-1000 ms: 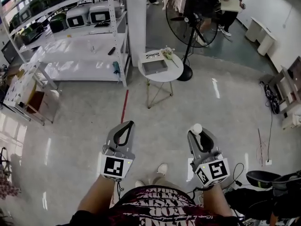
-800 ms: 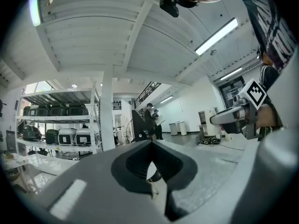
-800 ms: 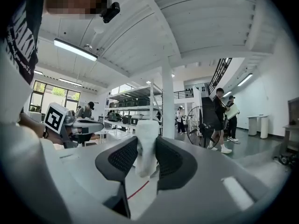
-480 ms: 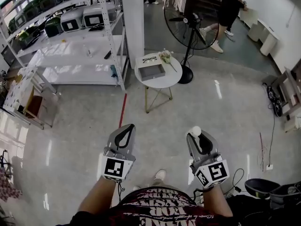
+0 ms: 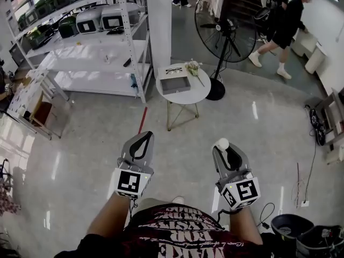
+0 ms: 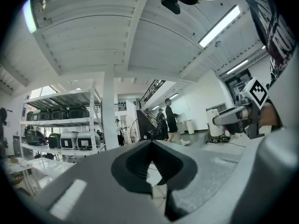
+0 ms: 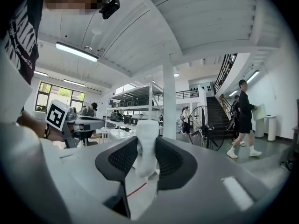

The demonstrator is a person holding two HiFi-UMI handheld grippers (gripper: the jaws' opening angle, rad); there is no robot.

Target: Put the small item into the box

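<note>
While my right claw (image 5: 223, 150) grips the white item (image 7: 146, 139), my left claw (image 5: 144, 141) sits closed, empty. The box (image 5: 176, 84) waits far ahead on the bench (image 5: 200, 92), so I should walk slowly and squeeze firmly.

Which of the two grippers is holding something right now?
The right gripper: a small white item sits clamped between its jaws. The left gripper is closed on nothing.

The small item (image 5: 222, 145) is coloured white, the box (image 5: 176, 84) grey (its table (image 5: 199, 91) white); the left gripper (image 5: 145, 137) is marked black-and-white.
</note>
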